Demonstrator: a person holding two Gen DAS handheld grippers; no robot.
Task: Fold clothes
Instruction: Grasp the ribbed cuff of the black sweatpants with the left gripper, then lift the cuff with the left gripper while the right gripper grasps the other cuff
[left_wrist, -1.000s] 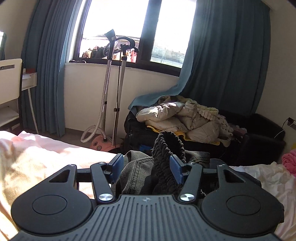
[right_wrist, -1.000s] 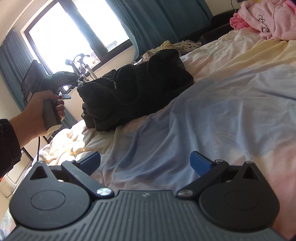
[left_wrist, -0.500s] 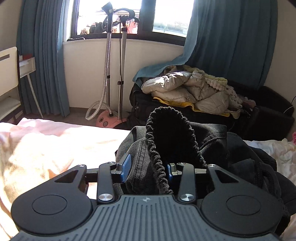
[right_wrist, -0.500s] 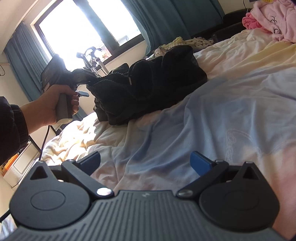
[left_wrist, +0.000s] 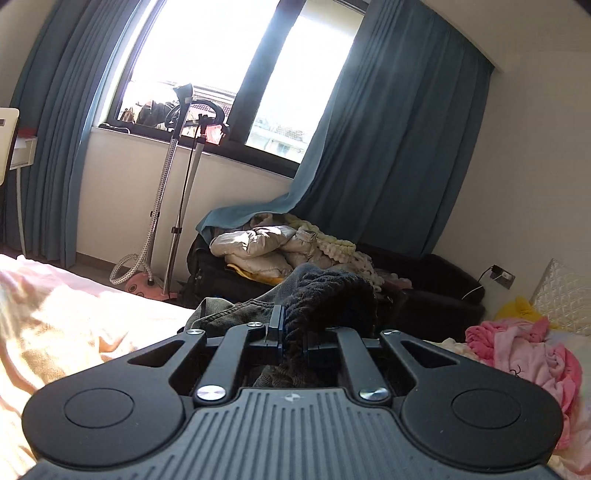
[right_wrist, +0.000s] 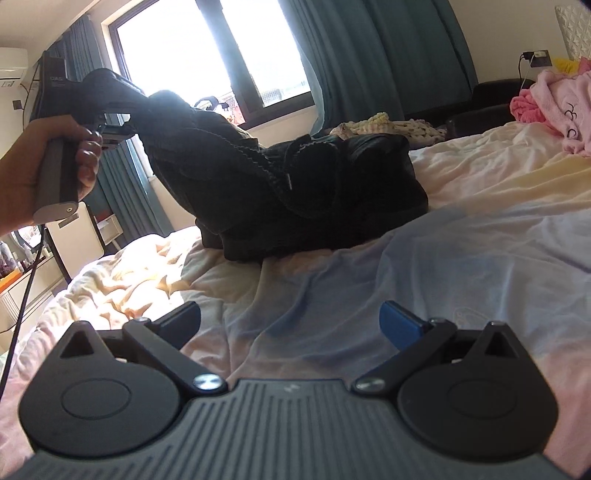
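A dark denim jacket with a black knit cuff (left_wrist: 328, 295) lies bunched on the bed; it also shows in the right wrist view (right_wrist: 295, 192). My left gripper (left_wrist: 293, 339) is shut on the knit cuff and holds that end lifted above the bed; it shows from outside in the right wrist view (right_wrist: 140, 99), with the garment hanging from it. My right gripper (right_wrist: 290, 319) is open and empty, low over the bedsheet (right_wrist: 406, 277), in front of the jacket and apart from it.
Pink clothes (right_wrist: 554, 99) lie at the bed's far right, also in the left wrist view (left_wrist: 524, 350). A pile of coats (left_wrist: 280, 247) sits on a dark couch under the window. A garment steamer (left_wrist: 162, 206) stands by the wall. A chair (right_wrist: 74, 243) stands left of the bed.
My left gripper has closed tight on the knit cuff and risen, pulling that end of the jacket up off the bed. My right gripper stays open, near the same spot.
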